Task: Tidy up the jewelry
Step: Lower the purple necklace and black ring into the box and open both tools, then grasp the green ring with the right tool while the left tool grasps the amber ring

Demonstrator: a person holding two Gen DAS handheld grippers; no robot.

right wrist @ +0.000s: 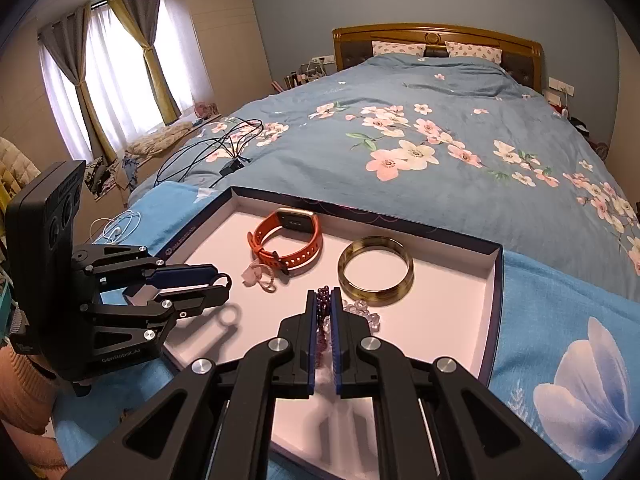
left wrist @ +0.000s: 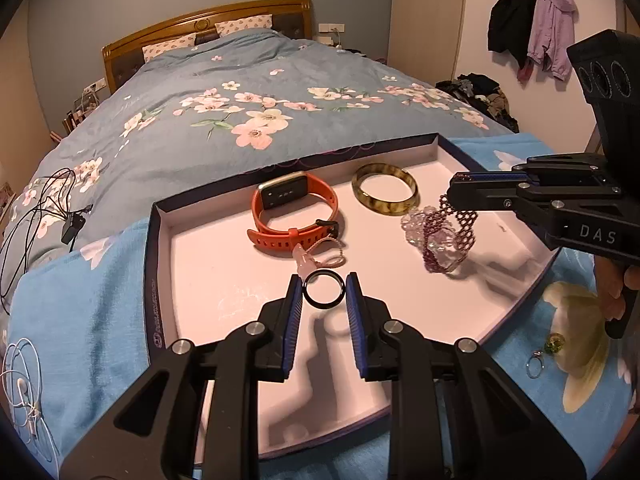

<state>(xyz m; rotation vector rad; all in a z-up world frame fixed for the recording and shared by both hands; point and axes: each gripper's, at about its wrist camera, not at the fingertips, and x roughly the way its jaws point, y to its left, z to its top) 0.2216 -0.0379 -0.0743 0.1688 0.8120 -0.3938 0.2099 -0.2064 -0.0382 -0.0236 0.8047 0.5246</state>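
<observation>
Watch (left wrist: 294,216) and bangle (left wrist: 385,194) lie boxed; we pinch black ring (left wrist: 323,289) left, beaded bracelet (left wrist: 444,236) right; rings (left wrist: 544,354) remain outside.

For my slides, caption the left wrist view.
Left gripper holds a black ring over the tray; right gripper grips a beaded bracelet.

1. A wooden-headboard bed (right wrist: 436,36) carries a blue floral duvet (left wrist: 224,92).
2. Grey-and-yellow curtains (right wrist: 156,56) frame a bright window (right wrist: 112,76).
3. Coats (left wrist: 532,24) hang on the cream wall.
</observation>
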